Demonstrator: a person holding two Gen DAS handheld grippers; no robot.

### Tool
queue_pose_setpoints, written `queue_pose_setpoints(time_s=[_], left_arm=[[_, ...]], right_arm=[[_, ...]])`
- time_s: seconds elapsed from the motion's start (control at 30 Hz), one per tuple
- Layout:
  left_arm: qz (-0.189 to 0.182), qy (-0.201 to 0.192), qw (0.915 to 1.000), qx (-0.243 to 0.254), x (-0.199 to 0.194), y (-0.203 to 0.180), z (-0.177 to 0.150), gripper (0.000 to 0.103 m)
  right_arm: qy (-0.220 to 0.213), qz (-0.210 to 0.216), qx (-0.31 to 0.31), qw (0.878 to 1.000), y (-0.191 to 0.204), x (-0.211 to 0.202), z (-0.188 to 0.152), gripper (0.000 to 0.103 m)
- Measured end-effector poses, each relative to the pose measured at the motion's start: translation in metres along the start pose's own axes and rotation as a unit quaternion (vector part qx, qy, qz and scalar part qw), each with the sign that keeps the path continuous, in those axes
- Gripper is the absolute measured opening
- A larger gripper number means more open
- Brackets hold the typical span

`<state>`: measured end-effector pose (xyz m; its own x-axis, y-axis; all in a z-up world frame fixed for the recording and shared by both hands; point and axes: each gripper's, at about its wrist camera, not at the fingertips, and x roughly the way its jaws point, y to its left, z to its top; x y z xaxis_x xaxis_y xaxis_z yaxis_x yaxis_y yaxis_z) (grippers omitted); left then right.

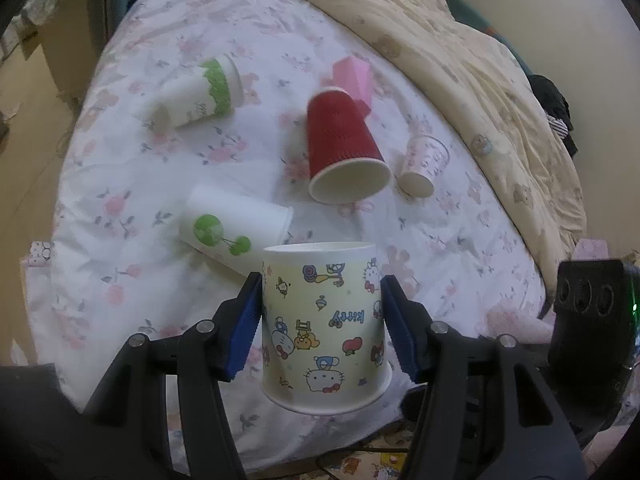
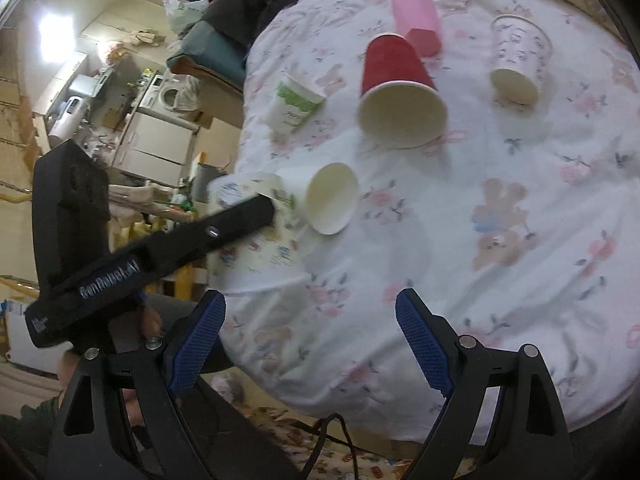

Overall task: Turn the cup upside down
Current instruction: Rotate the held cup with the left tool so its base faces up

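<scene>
A yellow cartoon-print paper cup (image 1: 324, 324) stands upside down, base up and rim down, between the blue pads of my left gripper (image 1: 320, 292). The pads sit at both sides of its wall, near its upper half; the jaws are close around it. The cup rests at or just above the near edge of the floral bed sheet (image 1: 120, 280). In the right wrist view the same cup (image 2: 256, 248) shows partly behind the left gripper's black finger. My right gripper (image 2: 310, 312) is open and empty above the sheet's near edge.
Other cups lie on their sides on the sheet: a red one (image 1: 344, 148), a white one with green cherries (image 1: 236, 228), a green-banded one (image 1: 200, 94), a small patterned one (image 1: 424, 164) and a pink one (image 1: 354, 76). A cream quilt (image 1: 460, 60) lies at right.
</scene>
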<state>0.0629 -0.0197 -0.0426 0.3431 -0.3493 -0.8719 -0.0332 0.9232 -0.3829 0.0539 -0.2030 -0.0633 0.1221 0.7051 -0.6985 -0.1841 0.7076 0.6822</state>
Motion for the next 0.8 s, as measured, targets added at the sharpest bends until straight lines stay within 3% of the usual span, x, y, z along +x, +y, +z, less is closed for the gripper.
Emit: queue_pose_setpoints(time_s=[0.47, 0.8], left_arm=[[-0.013, 0.017, 0.9994, 0.025, -0.002, -0.010, -0.003, 0.054], [0.011, 0.015, 0.9990, 0.042, -0.004, -0.012, -0.005, 0.053]], right_arm=[[0.034, -0.059, 0.011, 0.998, -0.016, 0.017, -0.003, 0.090], [0.029, -0.099, 0.009, 0.995, -0.023, 0.018, 0.000, 0.090]])
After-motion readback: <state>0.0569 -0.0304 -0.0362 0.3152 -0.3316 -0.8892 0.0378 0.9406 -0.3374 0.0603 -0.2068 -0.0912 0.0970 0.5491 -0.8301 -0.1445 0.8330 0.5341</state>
